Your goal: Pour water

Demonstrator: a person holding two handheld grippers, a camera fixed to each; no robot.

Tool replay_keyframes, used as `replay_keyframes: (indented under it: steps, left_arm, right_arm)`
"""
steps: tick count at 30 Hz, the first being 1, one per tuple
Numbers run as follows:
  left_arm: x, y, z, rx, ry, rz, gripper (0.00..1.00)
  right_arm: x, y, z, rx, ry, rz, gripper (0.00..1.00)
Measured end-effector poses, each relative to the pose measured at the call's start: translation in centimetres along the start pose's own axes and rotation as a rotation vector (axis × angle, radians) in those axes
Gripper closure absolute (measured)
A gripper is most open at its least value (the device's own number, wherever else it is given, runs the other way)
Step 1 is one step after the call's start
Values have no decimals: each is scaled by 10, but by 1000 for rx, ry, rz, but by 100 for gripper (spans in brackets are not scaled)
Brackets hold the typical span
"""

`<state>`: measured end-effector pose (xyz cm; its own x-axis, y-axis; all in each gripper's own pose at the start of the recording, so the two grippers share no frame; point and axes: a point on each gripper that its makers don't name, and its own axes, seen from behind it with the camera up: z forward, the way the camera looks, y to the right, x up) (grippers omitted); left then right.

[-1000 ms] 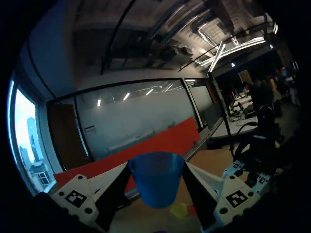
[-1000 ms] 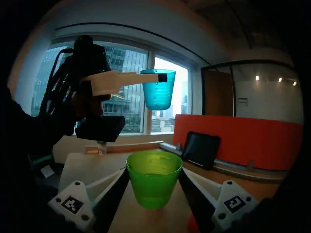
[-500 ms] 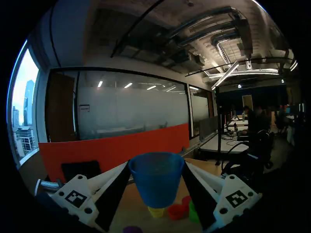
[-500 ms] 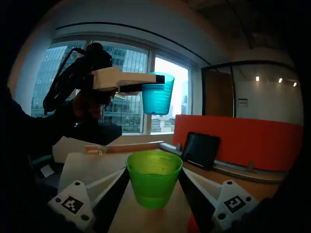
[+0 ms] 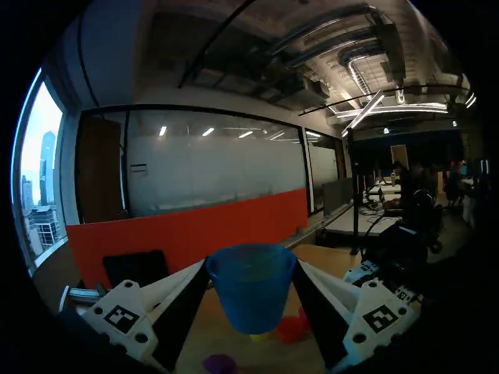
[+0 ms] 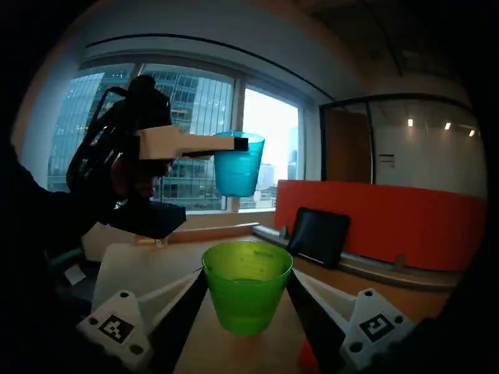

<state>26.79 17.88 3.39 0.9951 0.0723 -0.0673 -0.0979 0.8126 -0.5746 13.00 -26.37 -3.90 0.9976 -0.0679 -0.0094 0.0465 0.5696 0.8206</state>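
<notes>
Blue cup [image 5: 251, 302] upright in left hand-held gripper [image 5: 251, 269]

The wooden table [image 6: 243, 354] carries three small cups lying near together: a purple cup [image 5: 218, 364] nearest, with a yellow cup [image 5: 260, 337] and a red cup [image 5: 289, 328] just beyond it, the red to the right. At the far edge a dark flat panel [image 6: 318, 237] leans against the orange partition [image 6: 399, 224]. A wooden strip [image 6: 206, 232] lies to the panel's left.
</notes>
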Motion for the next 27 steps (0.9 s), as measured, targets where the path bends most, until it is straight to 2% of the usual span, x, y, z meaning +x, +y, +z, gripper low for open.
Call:
replay_keyframes:
  steps: [11,27]
  left_arm:
    - [-42,4,-10,-10,-37,-19,11]
    - [-109,11,-17,-34,-127,5,11]
  right_arm:
    - [-5,13,-8,-28,-27,16,11]
    - [-12,35,-26,-58,-71,26,11]
